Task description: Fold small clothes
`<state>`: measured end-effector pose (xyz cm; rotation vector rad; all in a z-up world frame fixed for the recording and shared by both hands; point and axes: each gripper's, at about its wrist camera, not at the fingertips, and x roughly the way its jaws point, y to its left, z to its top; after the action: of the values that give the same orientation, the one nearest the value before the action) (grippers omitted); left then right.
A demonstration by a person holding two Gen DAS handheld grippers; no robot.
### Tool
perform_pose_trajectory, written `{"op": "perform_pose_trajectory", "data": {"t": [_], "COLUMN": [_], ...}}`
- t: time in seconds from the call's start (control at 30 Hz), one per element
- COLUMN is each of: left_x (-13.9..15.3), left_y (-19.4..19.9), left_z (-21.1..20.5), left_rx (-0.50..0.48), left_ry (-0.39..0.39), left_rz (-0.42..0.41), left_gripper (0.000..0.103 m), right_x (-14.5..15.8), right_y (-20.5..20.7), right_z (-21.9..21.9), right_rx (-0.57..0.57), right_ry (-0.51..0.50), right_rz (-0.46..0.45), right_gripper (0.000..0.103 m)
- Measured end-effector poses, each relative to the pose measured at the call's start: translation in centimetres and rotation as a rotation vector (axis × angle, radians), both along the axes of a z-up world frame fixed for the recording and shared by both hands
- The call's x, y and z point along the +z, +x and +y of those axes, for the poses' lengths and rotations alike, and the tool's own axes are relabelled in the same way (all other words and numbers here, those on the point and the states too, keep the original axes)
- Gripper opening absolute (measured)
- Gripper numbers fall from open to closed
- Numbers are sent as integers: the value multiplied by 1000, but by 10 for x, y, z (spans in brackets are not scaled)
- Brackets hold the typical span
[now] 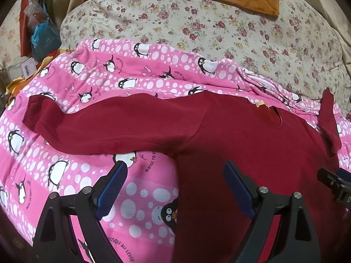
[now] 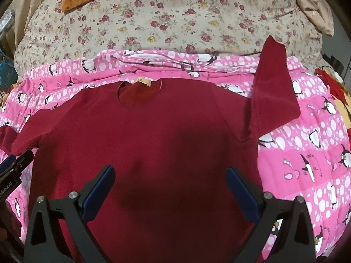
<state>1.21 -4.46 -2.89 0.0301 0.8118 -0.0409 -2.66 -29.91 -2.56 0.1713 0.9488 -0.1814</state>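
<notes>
- The dark red long-sleeved top (image 2: 153, 135) lies spread flat, front up, on a pink penguin-print cover (image 2: 307, 153), neckline and tan label (image 2: 143, 82) at the far end from both tools.
- The right gripper (image 2: 171, 188) hangs over the lower chest of the top with its jaws wide apart and nothing between them; the body of the garment runs straight ahead of it, hem nearest, collar farthest.
- The left gripper (image 1: 175, 184) is likewise spread wide and empty, straddling the top's left side edge: its left finger is over the pink cover (image 1: 65, 171), its right finger over red cloth.
- From the left gripper, one sleeve (image 1: 98, 127) lies ahead and stretches out to the left, its long axis crosswise to the gripper's fingers, cuff at the far left.
- From the right gripper, the other sleeve (image 2: 272, 87) lies ahead and to the right, angled away towards the floral bedding (image 2: 175, 22) rather than straight out.
- Judgement: no fold looks made yet. Each sleeve sits nearer its own-side gripper, so the left tool seems best placed to bring the outstretched sleeve across the chest.
</notes>
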Motion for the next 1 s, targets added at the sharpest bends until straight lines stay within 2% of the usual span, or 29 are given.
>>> {"op": "perform_pose_trajectory", "data": {"t": [0.3,1.0], "left_x": [-1,-1], "left_y": [3,7], "left_z": [-11,-6], "left_rx": [-14,9], "left_ry": [12,0], "left_rz": [14,26], "left_gripper": [73,73], "right_x": [-3,-6], "right_y": [3,3], "right_z": [5,6], "right_rx": [18,19], "right_ry": [-19,0], "right_rz": [-5,-13], "right_gripper": [102,102]}}
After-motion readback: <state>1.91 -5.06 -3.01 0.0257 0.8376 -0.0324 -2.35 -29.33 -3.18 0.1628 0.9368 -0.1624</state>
